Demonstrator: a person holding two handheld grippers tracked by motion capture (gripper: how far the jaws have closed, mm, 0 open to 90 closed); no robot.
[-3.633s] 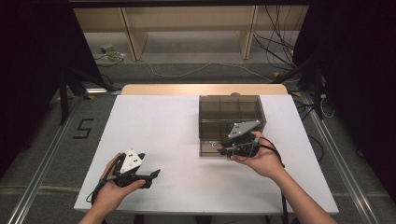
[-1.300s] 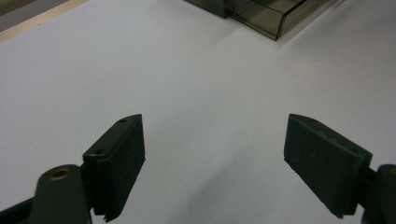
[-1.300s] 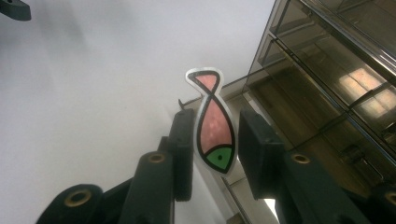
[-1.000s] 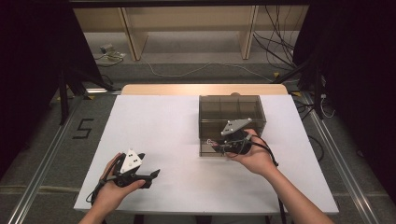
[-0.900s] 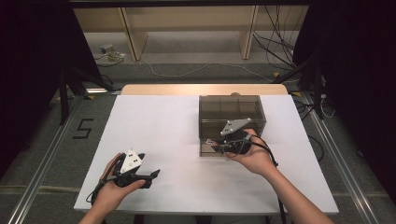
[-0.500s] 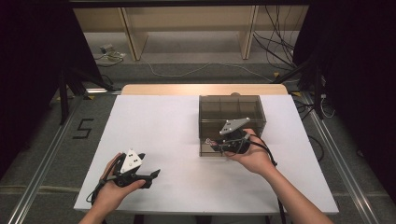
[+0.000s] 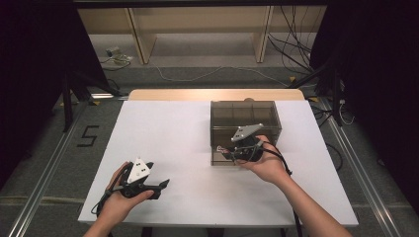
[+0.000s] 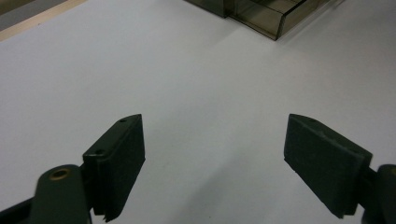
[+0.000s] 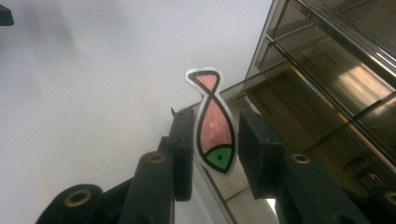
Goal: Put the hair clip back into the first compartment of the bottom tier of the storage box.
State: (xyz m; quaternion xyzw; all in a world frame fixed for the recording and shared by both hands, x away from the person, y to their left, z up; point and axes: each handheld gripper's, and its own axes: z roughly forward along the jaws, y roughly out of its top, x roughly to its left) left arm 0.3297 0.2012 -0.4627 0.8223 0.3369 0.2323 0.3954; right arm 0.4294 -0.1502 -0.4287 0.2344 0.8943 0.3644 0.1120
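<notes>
A flat fish-shaped piece (image 9: pixel 214 138), pink with a green head and a black outline, stands edge-on between the pads of my right gripper (image 9: pixel 212 154), which is shut on it. In the high view that gripper (image 7: pixel 225 150) hangs at the front left corner of a smoky see-through box (image 7: pixel 245 116) with several compartments, and the fish piece (image 7: pixel 220 148) is a small pink speck at its tip. My left gripper (image 7: pixel 162 186) rests low near the table's front left, open with nothing between its pads (image 8: pixel 119 158).
The white table top (image 7: pixel 168 133) stretches between the two hands. The box's corner (image 8: pixel 266 14) lies far ahead of the left gripper. A wooden strip runs along the table's far edge (image 7: pixel 212 94), with floor, cables and metal rails beyond and beside it.
Since the earliest frame my right hand has shifted a little to the left along the box's front with the fish piece in its jaws. The left hand has stayed put.
</notes>
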